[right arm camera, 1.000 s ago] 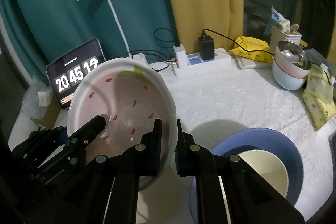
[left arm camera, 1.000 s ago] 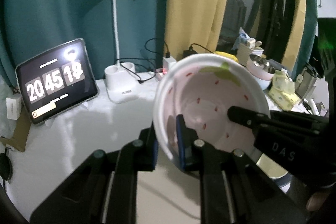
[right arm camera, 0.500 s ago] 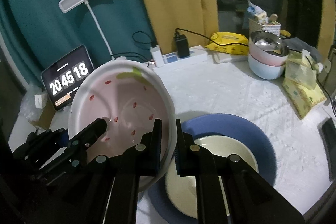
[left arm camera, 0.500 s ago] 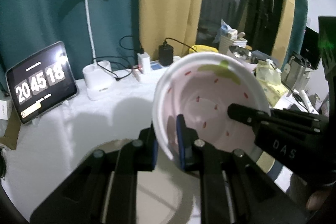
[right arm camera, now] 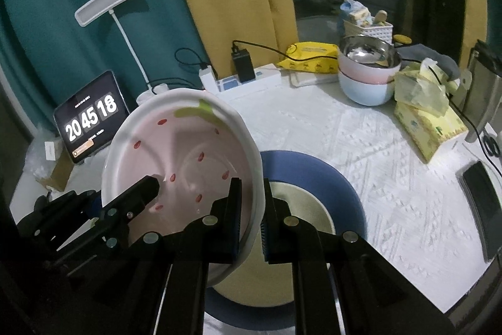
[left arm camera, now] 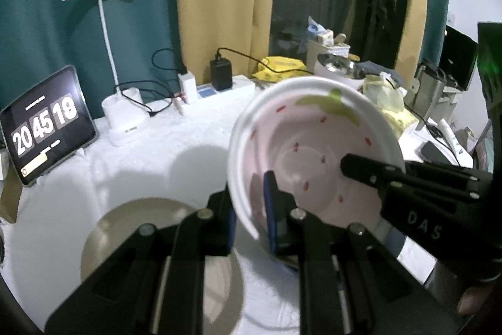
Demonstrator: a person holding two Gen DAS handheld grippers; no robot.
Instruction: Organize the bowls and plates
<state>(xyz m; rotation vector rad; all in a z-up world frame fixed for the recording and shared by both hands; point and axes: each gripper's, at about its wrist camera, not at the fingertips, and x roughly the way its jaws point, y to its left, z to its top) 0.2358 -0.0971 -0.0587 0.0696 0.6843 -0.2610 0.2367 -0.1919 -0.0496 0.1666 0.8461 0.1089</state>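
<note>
A pink strawberry-pattern plate [left arm camera: 313, 146] [right arm camera: 182, 153] with a white rim hangs tilted above the table, held from both sides. My left gripper [left arm camera: 251, 218] is shut on its left rim, one pad inside the plate and one outside. My right gripper [right arm camera: 251, 218] is shut on the opposite rim in the same way. Just below and to the right of the held plate, a cream plate [right arm camera: 307, 203] lies inside a larger blue plate [right arm camera: 339, 178]. A tan plate [left arm camera: 131, 228] lies on the cloth under my left gripper.
At the back stand a tablet clock [right arm camera: 91, 121], a white desk lamp [left arm camera: 125, 121] and a power strip [right arm camera: 251, 77] with cables. Stacked bowls [right arm camera: 367, 74] topped by a steel one, tissue packs [right arm camera: 426, 121] and a phone [right arm camera: 483, 203] crowd the right side.
Both grippers carried the pink plate to the right across the table, still gripping it. The blue and cream plates came in beneath it, and the tan plate appeared under the left gripper.
</note>
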